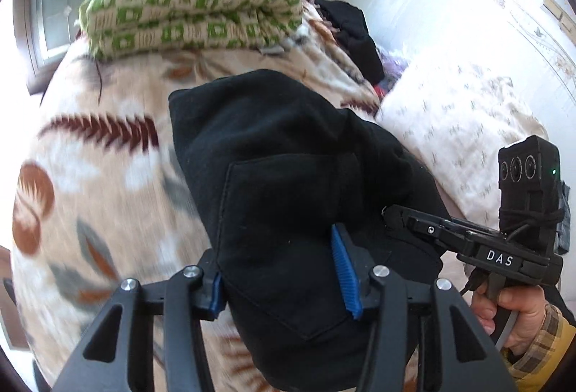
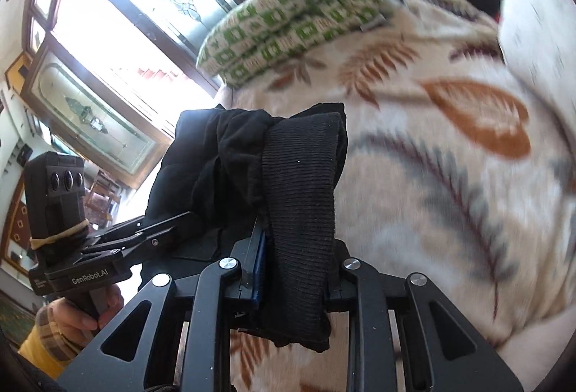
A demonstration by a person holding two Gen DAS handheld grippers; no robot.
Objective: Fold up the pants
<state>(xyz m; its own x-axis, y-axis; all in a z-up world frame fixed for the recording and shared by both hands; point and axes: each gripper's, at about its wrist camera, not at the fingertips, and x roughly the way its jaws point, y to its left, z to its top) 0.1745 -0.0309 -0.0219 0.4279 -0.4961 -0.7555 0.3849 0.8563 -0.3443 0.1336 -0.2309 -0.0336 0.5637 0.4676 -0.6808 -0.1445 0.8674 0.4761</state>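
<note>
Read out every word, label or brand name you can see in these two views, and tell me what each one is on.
"DAS": white label on the right gripper, seen from the left wrist.
"GenRobot.AI": body of the left gripper, seen from the right wrist.
Small print beside "GenRobot.AI": too small to read.
No writing shows on the black pants or the blanket.

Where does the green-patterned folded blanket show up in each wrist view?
Left wrist: green-patterned blanket at top centre-left, beyond the black pants.
Right wrist: the blanket sits top centre, tilted.
Shared landmark: the leaf-print bedspread it lies on.
</note>
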